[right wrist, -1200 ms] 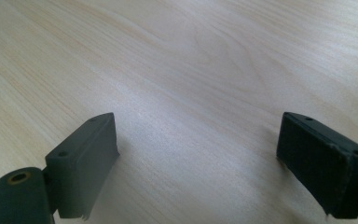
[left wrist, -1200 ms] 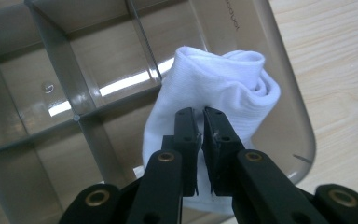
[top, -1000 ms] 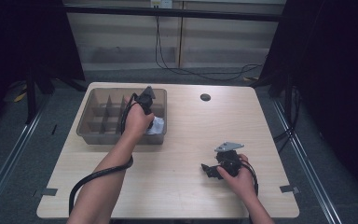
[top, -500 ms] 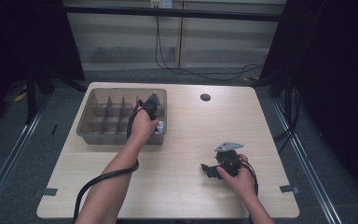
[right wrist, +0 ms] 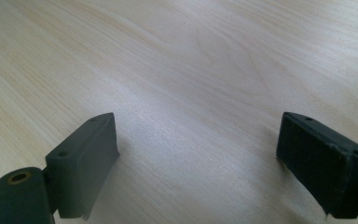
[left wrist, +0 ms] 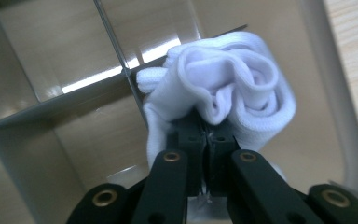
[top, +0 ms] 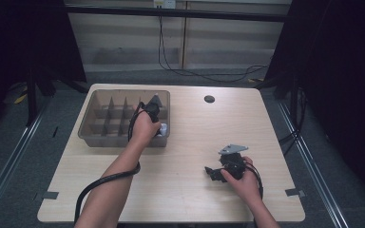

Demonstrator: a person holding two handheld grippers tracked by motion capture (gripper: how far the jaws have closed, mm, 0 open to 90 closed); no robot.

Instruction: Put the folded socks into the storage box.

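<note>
Left claw (left wrist: 208, 140) pinched tight on a rolled white sock (left wrist: 223, 93), which bulges just beyond its tips inside the near right corner compartment of the divided grey tray (top: 89, 124); a divider wall runs beside the sock. Right claw (right wrist: 200, 163) gaping wide over bare worktop (right wrist: 191, 60), nothing between its jaws, well apart from the tray.

We see the sock (left wrist: 223, 88) as white knit cloth, ribbed, soft and matt. The tray (left wrist: 51, 70) looks like see-through greyish plastic, smooth w/ glossy glints on its dividers. Left gripper (left wrist: 208, 140) is black plastic, matt, w/ brass-coloured metal rivets. Right gripper (right wrist: 196, 158) has matt dark pads, slightly rough at the edges. Desk (right wrist: 191, 56) is pale wood-grain, smooth, low sheen.
</note>
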